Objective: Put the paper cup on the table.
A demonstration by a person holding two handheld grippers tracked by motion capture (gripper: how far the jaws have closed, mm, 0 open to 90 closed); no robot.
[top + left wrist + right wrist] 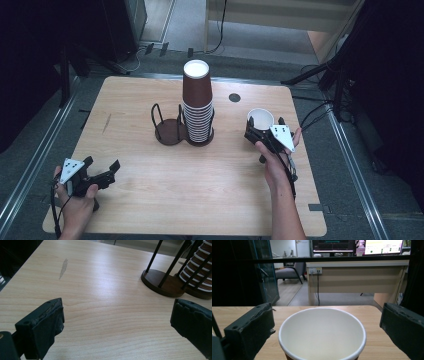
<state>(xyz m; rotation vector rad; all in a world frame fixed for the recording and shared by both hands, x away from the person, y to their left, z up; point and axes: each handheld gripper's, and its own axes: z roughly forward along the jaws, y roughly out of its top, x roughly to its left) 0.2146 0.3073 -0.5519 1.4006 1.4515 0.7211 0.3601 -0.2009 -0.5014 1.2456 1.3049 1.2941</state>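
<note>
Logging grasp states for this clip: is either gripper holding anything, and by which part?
Nothing is held. The right gripper stands open around the upright paper cup, with a gap on each side of its rim. The left gripper is open over bare table.

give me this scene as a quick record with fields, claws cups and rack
table: light wood
rack: dark two-slot wire holder, mid table; left slot empty
stack: brown cups upside down in right slot
loose cup: upright, white inside, right of the rack
right claw: open, jaws either side of the loose cup, not gripping
left claw: open, holds nothing, near left front of table, pointing toward the rack
</note>
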